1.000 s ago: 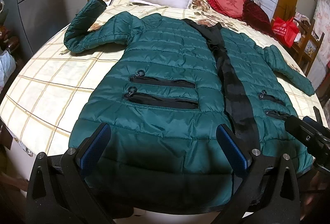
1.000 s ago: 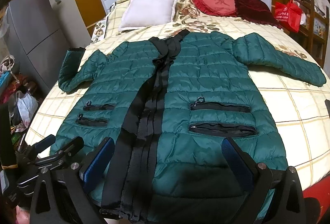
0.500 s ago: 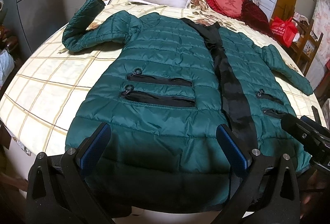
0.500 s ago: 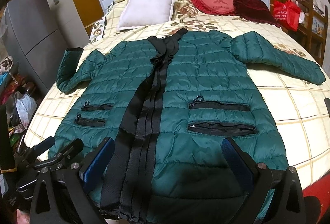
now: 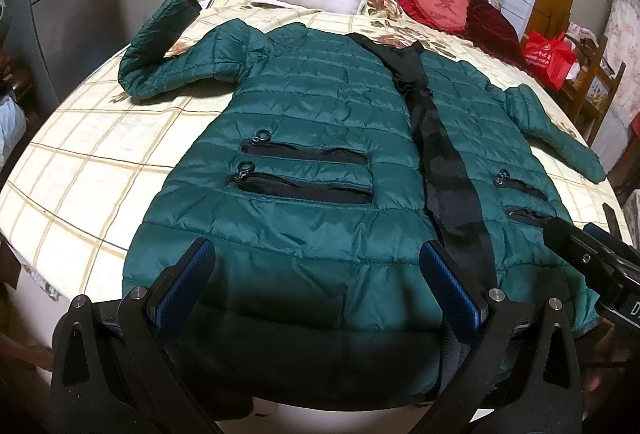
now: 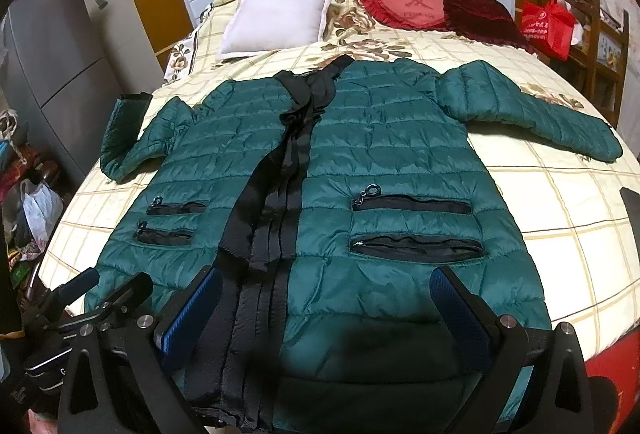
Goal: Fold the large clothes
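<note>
2 grippers spread wide: left gripper [image 5: 318, 284], right gripper [image 6: 326, 310] | quilted green puffer coat [image 5: 320, 138] flat, checked bedsheet [image 5: 92, 154]

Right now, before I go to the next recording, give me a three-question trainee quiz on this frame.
1. True or false: the green jacket lies spread front-up on the bed.
2. The left gripper and right gripper are: A open, B shut on the hem, C out of view?
3. What colour is the placket strip down the jacket's middle?

Key: 1 true; 2 A; 3 black.
</note>
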Tool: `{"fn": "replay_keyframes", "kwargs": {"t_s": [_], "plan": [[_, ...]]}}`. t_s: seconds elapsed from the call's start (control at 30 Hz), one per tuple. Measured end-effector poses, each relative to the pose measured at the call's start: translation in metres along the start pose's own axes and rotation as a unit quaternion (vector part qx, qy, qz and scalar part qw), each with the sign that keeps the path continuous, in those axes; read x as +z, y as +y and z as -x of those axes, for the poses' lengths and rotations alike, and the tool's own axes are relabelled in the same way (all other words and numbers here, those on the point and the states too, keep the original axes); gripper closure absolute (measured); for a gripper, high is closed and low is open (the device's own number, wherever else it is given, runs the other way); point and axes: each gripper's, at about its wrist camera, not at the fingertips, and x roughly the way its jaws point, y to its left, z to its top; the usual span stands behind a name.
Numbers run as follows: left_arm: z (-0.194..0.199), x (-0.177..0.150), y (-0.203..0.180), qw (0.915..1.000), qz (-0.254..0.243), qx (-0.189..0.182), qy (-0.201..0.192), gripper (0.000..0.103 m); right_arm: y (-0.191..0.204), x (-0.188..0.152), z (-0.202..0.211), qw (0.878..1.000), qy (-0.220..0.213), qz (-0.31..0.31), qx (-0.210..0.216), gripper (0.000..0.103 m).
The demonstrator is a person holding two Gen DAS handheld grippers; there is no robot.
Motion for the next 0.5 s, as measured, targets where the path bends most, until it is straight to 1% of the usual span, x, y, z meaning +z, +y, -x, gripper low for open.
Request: {"fn": "replay_keyframes", "kwargs": {"t_s": [0.5], "plan": [[-0.0035,-0.0001,-0.0002,1.0000,-0.008,0.000,0.000,0.001,-0.0004,-0.0005,-0.0024,1.000,0.003,-0.001,-0.001,0.000]]}}
